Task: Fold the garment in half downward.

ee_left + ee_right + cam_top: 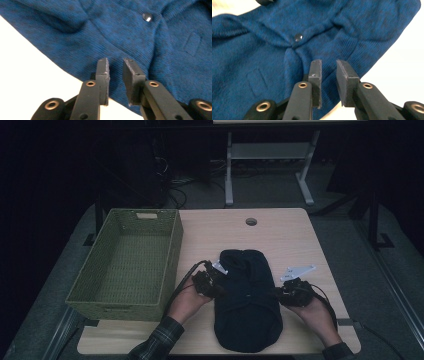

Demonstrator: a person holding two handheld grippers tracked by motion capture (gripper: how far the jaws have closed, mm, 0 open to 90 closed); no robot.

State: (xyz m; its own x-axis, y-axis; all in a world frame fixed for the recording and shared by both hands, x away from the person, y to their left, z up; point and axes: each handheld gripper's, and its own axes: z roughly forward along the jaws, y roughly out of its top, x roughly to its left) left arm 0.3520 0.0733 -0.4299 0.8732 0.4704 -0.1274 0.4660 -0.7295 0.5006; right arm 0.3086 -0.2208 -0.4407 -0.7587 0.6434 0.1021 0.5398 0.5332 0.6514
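The dark blue knitted garment (pixel 248 302), a ribbed, folded bundle with small round snap buttons (pixel 147 17), lies on the pale wooden surface (pixel 290 240) between the two hands. The left gripper (pixel 115 62) has its jaws parted a little, with nothing clamped: the knit's edge lies just under and ahead of the tips, and bare surface shows to the left of the left jaw. The right gripper (pixel 329 63) mirrors it, jaws released with a narrow gap, fabric beneath them and bare surface off to the right of the right jaw.

The step in hand looks like taking both side edges for another fold or a lift toward the green woven rectangular basket (pixel 131 261). To do it well, each pair of jaws should probably slide lower so one jaw goes under the edge, bite all folded layers rather than the top one, avoid the buttons, and close together so the bundle stays even.
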